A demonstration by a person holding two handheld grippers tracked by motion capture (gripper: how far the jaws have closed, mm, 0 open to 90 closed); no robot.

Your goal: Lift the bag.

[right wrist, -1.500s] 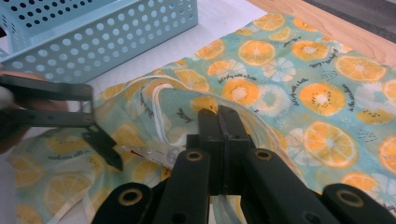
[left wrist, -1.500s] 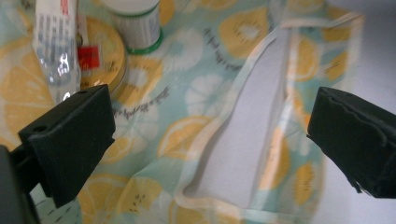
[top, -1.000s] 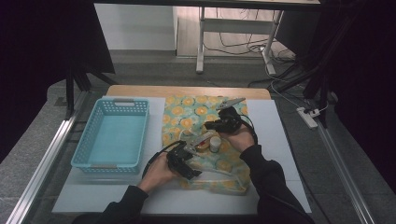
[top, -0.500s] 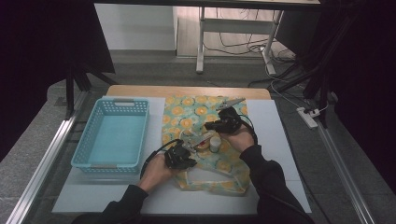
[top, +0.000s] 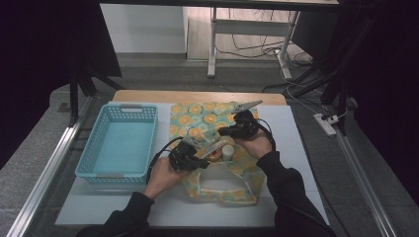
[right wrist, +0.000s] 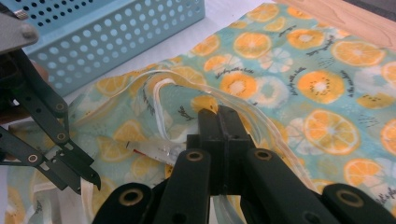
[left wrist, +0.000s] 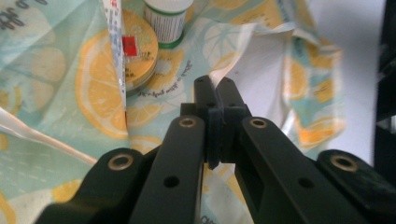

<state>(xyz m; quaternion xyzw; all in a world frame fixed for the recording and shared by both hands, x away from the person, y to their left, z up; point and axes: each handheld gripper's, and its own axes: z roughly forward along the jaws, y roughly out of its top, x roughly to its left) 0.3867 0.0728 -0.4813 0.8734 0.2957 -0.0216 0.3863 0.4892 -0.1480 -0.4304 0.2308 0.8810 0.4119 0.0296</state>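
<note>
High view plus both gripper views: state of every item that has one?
Left hand-held gripper: shut on the bag's edge.
Right hand-held gripper: shut on the bag's rim.
Citrus-print bag: mouth pulled open, lying on the table.
Blue basket: empty, upright.
White bottle: capped.
Round tin: lid on.

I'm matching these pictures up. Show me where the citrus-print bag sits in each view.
High view: bag mid-picture, right of the basket.
Left gripper view: bag across the picture, its edge pinched in the jaws.
Right gripper view: bag across centre and right, its rim in the jaws.
Shared landmark: the white-and-red packet on it.
</note>
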